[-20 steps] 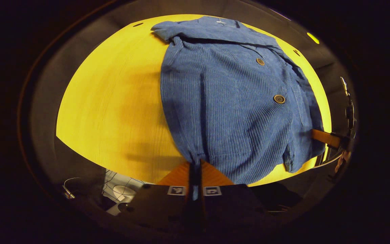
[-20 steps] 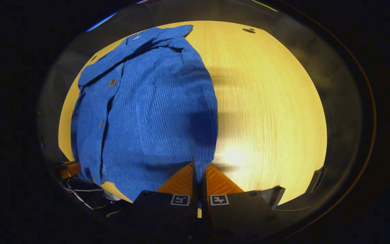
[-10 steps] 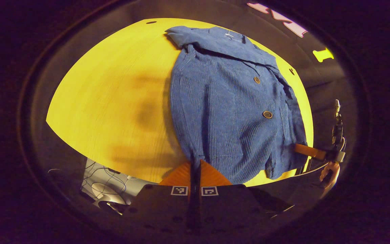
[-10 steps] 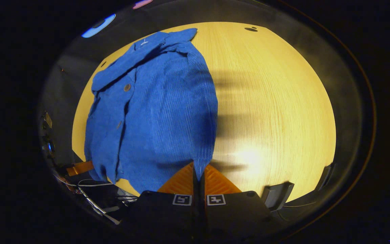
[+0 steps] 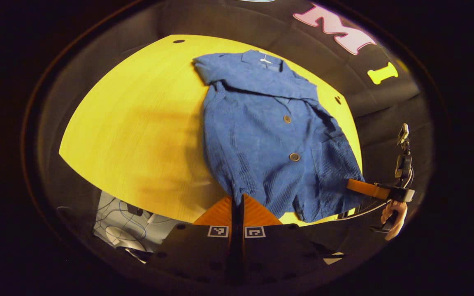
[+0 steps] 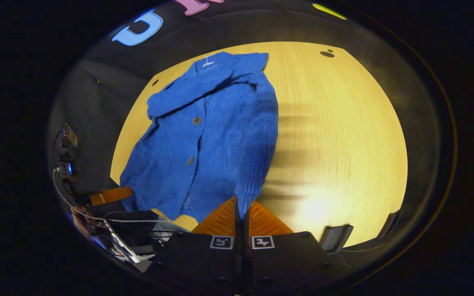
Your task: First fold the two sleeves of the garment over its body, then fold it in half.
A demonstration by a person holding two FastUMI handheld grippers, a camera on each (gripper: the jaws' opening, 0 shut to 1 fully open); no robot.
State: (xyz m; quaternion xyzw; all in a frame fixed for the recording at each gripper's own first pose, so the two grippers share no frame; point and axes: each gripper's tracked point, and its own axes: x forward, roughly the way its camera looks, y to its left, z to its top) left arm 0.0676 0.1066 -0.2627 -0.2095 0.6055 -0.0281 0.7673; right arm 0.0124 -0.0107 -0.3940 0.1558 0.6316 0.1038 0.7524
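A blue corduroy jacket (image 5: 270, 139) lies buttoned on the yellow wooden counter (image 5: 138, 123), collar at the far edge and its near hem lifted off the surface. The left gripper (image 5: 237, 201) is clenched on the hem's left corner, while the right gripper (image 6: 241, 207) pinches the right corner. A hand (image 5: 393, 211) holding the right gripper shows at the right in the left gripper view.
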